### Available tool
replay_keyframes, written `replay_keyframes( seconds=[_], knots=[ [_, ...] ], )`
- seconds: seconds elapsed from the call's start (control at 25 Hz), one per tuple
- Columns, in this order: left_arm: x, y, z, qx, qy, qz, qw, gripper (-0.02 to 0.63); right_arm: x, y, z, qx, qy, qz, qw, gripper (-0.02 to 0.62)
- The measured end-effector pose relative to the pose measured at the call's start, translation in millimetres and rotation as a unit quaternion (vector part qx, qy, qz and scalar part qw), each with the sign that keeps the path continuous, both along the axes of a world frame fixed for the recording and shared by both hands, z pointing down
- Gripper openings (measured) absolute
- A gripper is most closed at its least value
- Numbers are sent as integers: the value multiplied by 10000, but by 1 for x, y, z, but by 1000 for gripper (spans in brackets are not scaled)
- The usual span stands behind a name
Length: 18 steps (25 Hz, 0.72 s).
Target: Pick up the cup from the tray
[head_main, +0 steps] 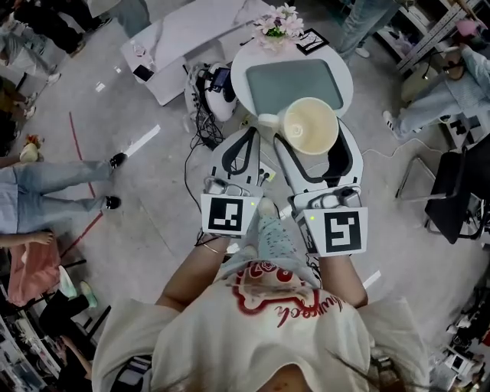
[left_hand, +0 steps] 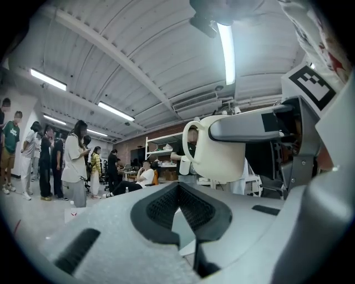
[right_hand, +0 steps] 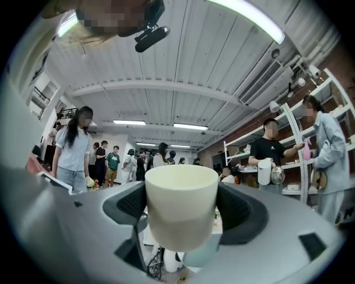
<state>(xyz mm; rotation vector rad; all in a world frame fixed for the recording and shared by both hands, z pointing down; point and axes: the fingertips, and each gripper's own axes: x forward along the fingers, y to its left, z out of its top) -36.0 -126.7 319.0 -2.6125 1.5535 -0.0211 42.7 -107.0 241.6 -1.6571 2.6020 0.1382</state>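
My right gripper [head_main: 312,139] is shut on a cream cup [head_main: 310,126], with one jaw on each side of its wall. The cup is held up above the near edge of the grey-green tray [head_main: 295,80], its mouth facing the head camera and its handle pointing left. In the right gripper view the cup [right_hand: 180,205] fills the gap between the dark pads. My left gripper [head_main: 250,132] hangs just left of the cup, shut on nothing. In the left gripper view its jaws [left_hand: 180,216] meet, and the cup [left_hand: 213,152] shows up and to the right.
The tray lies on a small round white table [head_main: 343,73] with a flower bunch [head_main: 279,23] and a marker card [head_main: 311,42] at its far side. Cables and a white device [head_main: 213,88] sit on the floor to the left. People stand and sit all around; a dark chair [head_main: 459,191] is on the right.
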Motion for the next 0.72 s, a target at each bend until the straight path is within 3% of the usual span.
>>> replay_keyframes(
  seconds=[0.36, 0.56, 0.72],
  knots=[
    [0, 88, -28, 54, 162, 281, 9995, 8, -21, 108, -13, -82, -215, -44, 9997, 388],
    [9, 114, -26, 19, 18, 390, 9992, 8, -17, 134, -26, -80, -194, -150, 9997, 388],
    [17, 130, -39, 79, 303, 414, 9987, 8, -15, 144, -31, -109, -170, -233, 9995, 388]
  ],
)
